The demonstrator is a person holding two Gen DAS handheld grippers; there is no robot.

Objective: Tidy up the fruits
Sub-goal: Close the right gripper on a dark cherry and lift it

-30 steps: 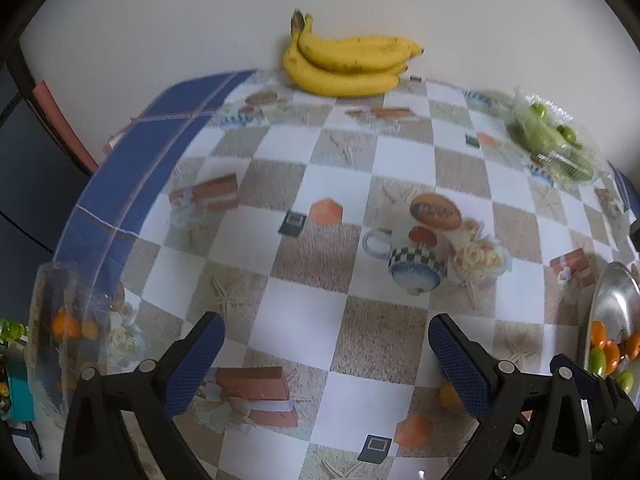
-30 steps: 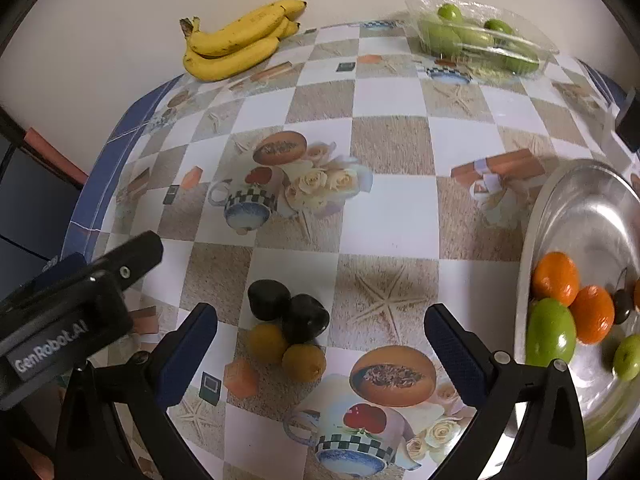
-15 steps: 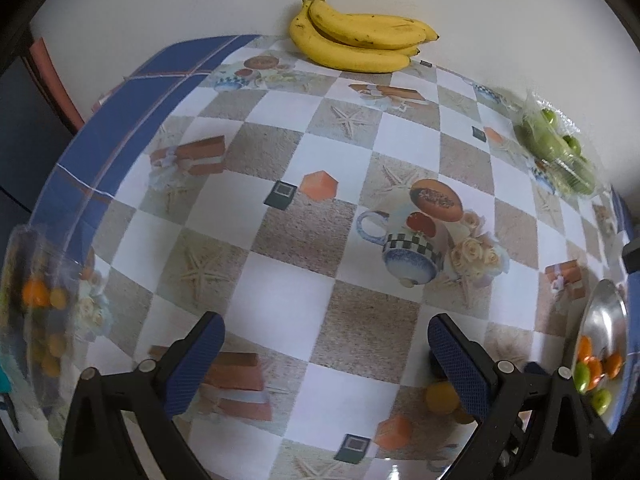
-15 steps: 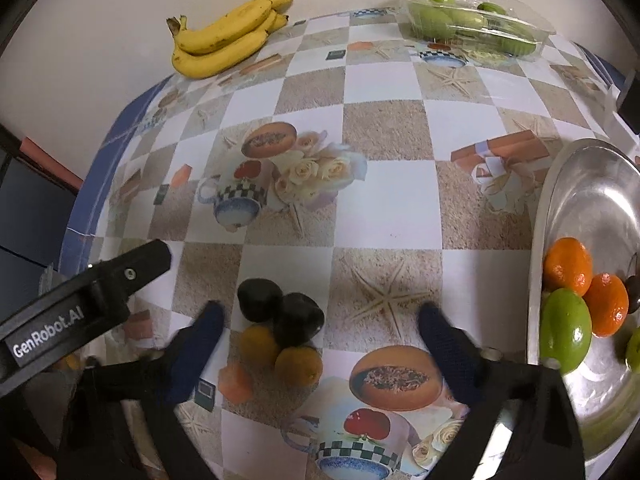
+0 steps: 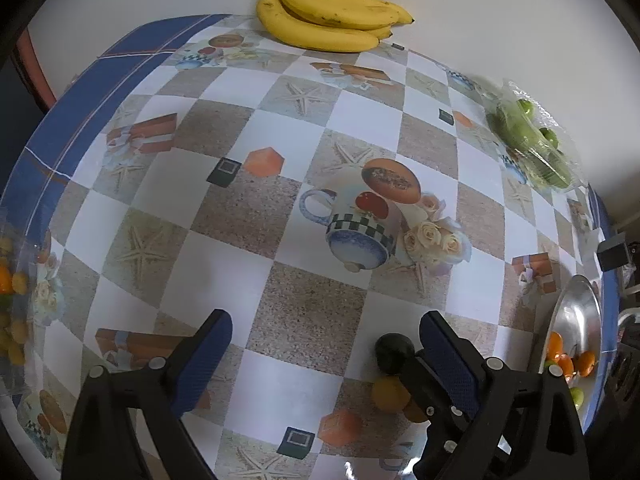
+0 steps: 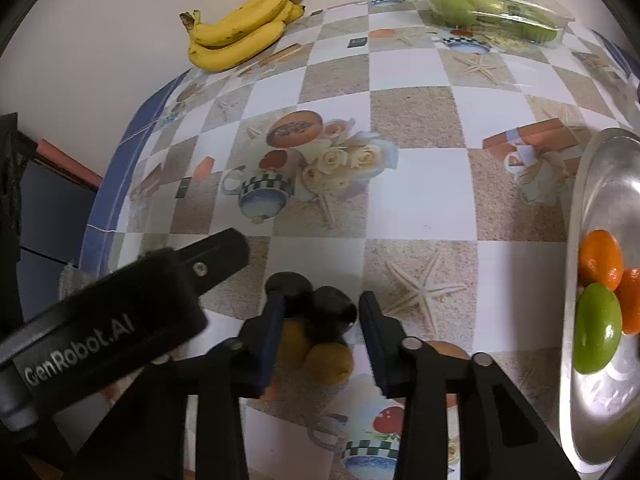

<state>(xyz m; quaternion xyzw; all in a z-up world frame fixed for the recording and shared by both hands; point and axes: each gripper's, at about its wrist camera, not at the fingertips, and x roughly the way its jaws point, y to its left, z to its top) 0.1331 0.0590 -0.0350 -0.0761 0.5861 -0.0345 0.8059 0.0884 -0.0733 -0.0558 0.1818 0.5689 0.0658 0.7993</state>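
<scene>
Nearest the right wrist camera, the right gripper [image 6: 320, 320] has come down over the small cluster of loose fruit on the bench [image 6: 420, 208], and its fingers [image 6: 272, 336], which a second ago stood wide apart, are closing. Between them sit a dark fruit [image 6: 334, 304] and two yellowish fruits [image 6: 330, 360]; a second dark fruit [image 6: 286, 284] lies just beyond the left fingertip. The pads look close to the fruit, but a gap shows on the right side, so no grip is made yet. Which piece will be caught I cannot tell; probably the dark one in the middle.

The left gripper [image 5: 324, 336] hangs released just beside the cluster, its fingers wide with only bare cloth between them, narrowing slightly.

To the right of the right fingers lies the metal tray [image 6: 600, 168], already carrying orange fruits [image 6: 602, 258] and a green fruit [image 6: 598, 328]: the likely destination, so a pick has begun.

Far beyond the fingertips, against the wall, are the bananas [image 6: 240, 32] and a clear punnet of green fruit [image 6: 496, 8], both untouched.
</scene>
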